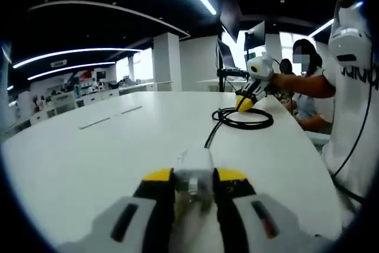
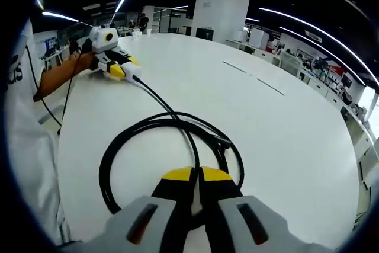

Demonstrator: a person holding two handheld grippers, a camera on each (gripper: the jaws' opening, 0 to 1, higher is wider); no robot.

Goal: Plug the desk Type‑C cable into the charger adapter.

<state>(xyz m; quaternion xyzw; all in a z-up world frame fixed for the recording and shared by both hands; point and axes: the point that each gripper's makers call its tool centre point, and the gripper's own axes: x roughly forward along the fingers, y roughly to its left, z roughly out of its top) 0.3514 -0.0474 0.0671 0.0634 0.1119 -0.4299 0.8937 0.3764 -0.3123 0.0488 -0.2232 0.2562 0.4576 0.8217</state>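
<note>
Charger adapter (image 1: 193, 173), a small white block, sits clamped between the yellow-tipped jaws of the left gripper (image 1: 194, 177), low over the white desk (image 1: 106, 146). It looks light, rigid and smooth-sided, so it could twist in the grip under a push; the present hold across its two flat sides seems the sound one, leaving the far face free. Its long axis runs away from the camera, along the jaws, and that far face points toward the cable (image 1: 244, 118) further down the desk. In the right gripper view the same gripper shows at upper left with a short white piece at its tip; whether a port is there is too small to tell.

Further right on the desk the black cable lies in a loose coil (image 2: 172, 158), with one strand running off toward the left gripper (image 2: 117, 66). It looks thin, limp and springy: a hold far from the plug would let the end droop and wander, so I judge the best grip is on the stiff plug body just behind the tip.

The right gripper (image 2: 196, 177) has its jaws pressed together at the near edge of the coil, and I cannot tell for sure whether the cable is pinched between them. A short dark end (image 2: 222, 141) lies inside the loop, pointing right and slightly away; it may be the plug.
</note>
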